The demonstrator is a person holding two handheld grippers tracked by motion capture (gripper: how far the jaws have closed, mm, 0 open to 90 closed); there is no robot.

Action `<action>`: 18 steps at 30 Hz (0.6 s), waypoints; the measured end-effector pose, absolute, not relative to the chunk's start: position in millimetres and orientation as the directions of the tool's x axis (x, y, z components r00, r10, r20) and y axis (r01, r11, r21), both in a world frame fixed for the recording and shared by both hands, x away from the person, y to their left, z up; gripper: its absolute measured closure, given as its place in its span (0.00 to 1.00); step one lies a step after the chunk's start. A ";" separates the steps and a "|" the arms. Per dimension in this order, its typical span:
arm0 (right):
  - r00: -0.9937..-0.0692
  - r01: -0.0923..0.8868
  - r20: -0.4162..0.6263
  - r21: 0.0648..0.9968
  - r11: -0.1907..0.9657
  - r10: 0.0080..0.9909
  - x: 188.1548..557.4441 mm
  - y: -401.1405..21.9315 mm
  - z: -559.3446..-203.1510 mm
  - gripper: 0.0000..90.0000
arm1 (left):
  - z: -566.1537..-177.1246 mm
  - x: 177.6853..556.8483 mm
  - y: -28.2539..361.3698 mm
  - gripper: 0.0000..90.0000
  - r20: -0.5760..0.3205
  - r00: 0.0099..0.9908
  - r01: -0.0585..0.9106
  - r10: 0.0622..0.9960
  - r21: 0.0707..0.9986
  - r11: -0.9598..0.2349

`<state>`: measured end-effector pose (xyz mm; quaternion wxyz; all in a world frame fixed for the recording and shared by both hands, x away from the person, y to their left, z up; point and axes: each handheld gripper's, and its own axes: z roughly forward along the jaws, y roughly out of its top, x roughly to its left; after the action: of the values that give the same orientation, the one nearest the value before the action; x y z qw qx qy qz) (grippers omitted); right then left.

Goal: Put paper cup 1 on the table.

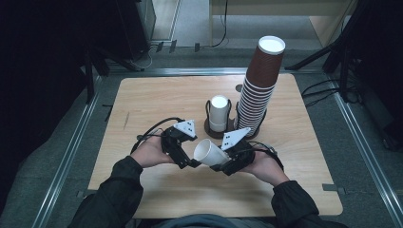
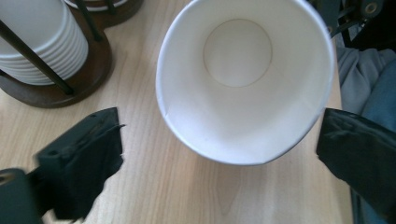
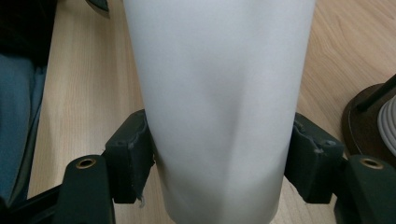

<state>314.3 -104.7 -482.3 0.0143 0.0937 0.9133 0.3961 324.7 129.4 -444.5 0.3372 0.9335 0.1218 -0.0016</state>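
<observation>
A white paper cup (image 1: 209,153) lies on its side in the air just above the wooden table (image 1: 157,99), near its front middle. My right gripper (image 1: 223,164) is shut on the cup's body; in the right gripper view both pads press the cup (image 3: 219,93) at its sides, with the right gripper (image 3: 219,158) low in the frame. My left gripper (image 1: 190,161) faces the cup's open mouth from the left. In the left gripper view the cup's rim and inside (image 2: 243,79) sit between the wide-apart jaws of the left gripper (image 2: 222,140), and neither pad touches it.
Behind the hands a dark wire holder (image 1: 211,130) carries a short stack of white cups (image 1: 218,114) and a tall leaning stack of brown cups (image 1: 259,90). The white stack (image 2: 42,51) also stands close at the upper left of the left gripper view.
</observation>
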 end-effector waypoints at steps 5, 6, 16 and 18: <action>-0.980 0.164 0.052 0.748 0.644 0.190 315.6 -107.5 -480.1 0.36 | -447.4 322.2 128.1 0.00 -0.127 0.966 0.253 0.226 0.653 -0.714; -0.979 0.175 0.064 0.743 0.645 0.192 315.0 -107.8 -479.9 0.36 | -447.7 321.9 127.2 0.00 -0.129 0.965 0.257 0.230 0.656 -0.710; -0.981 0.168 0.067 0.768 0.618 0.183 315.6 -109.1 -478.6 0.36 | -448.5 323.1 121.4 0.00 -0.201 0.947 0.317 0.250 0.713 -0.625; -0.980 0.177 0.079 0.770 0.613 0.184 315.3 -109.1 -478.4 0.36 | -448.1 323.9 120.1 0.00 -0.223 0.938 0.342 0.266 0.722 -0.602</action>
<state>315.3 -109.1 -478.4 0.0040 0.1007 0.8979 0.4284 323.9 120.1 -448.1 0.4125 0.8937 0.1702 -0.0463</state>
